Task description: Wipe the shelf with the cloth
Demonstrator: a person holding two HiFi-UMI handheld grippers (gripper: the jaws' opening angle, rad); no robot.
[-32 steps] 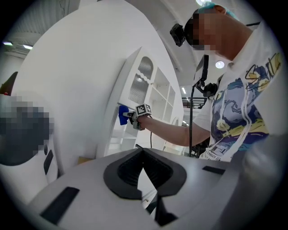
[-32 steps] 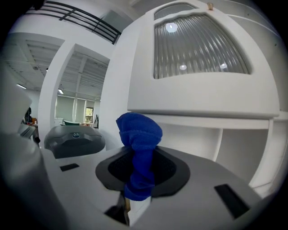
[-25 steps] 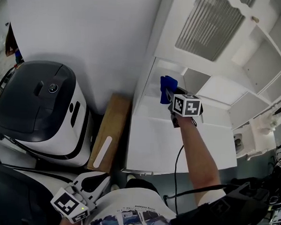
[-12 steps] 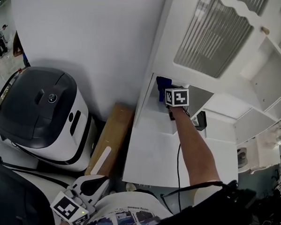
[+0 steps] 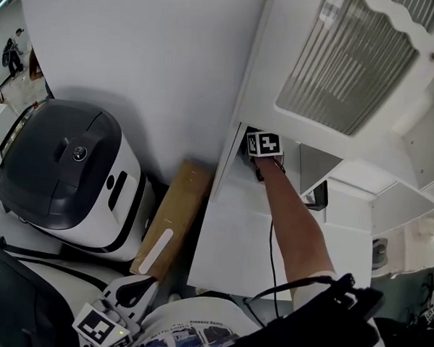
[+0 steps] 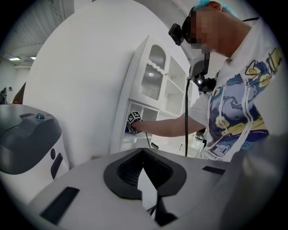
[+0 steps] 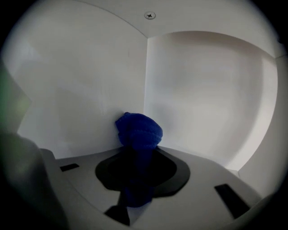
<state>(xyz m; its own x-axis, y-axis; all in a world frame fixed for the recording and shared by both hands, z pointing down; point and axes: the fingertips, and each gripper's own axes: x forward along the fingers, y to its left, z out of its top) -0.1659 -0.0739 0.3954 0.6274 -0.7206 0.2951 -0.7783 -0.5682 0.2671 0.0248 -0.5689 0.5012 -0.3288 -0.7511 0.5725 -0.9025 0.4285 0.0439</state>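
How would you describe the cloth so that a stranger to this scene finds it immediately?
Find the tall white cabinet, then the open compartment under its ribbed door, at the left end. There the right gripper is shut on a bunched cloth near the back corner. It is deep blue, the only colour among plain white panels.

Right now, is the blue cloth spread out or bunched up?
Bunched up: the blue cloth sticks out of the right gripper as a rounded wad.
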